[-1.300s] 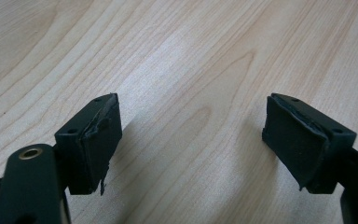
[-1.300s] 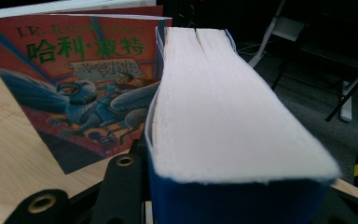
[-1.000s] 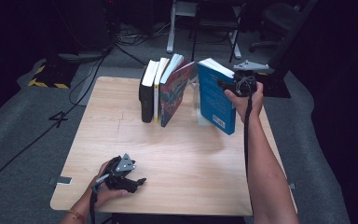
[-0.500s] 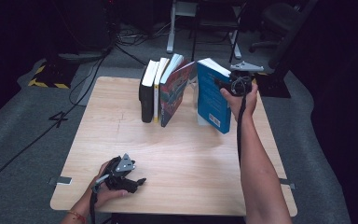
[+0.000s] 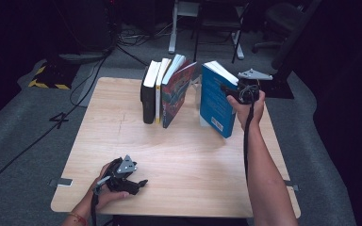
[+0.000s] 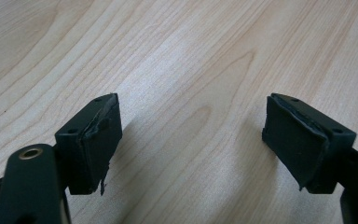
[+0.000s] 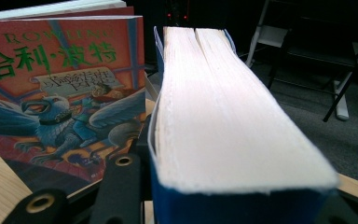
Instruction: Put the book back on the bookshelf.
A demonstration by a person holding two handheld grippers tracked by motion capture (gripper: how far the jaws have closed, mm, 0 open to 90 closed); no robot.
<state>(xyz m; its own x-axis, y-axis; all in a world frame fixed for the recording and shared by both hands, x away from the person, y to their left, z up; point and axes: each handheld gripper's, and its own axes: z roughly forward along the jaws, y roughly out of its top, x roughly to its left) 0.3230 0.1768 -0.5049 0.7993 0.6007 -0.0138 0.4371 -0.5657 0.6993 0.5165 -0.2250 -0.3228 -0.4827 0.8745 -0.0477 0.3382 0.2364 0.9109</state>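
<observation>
Blue-covered book (image 5: 215, 101) upright and tilted at upper right of centre in the high view, clamped at its top edge between the jaws of the right gripper (image 5: 233, 89); page block (image 7: 223, 107) running up the middle of the right gripper view. Just left, apart from it, a red illustrated book (image 5: 176, 92) leaning on a white-spined book (image 5: 159, 89) and a black book (image 5: 147, 94) on the wooden surface (image 5: 188, 160). At lower left, left gripper (image 5: 139, 183) resting on the surface, jaws wide apart, holding nothing.
</observation>
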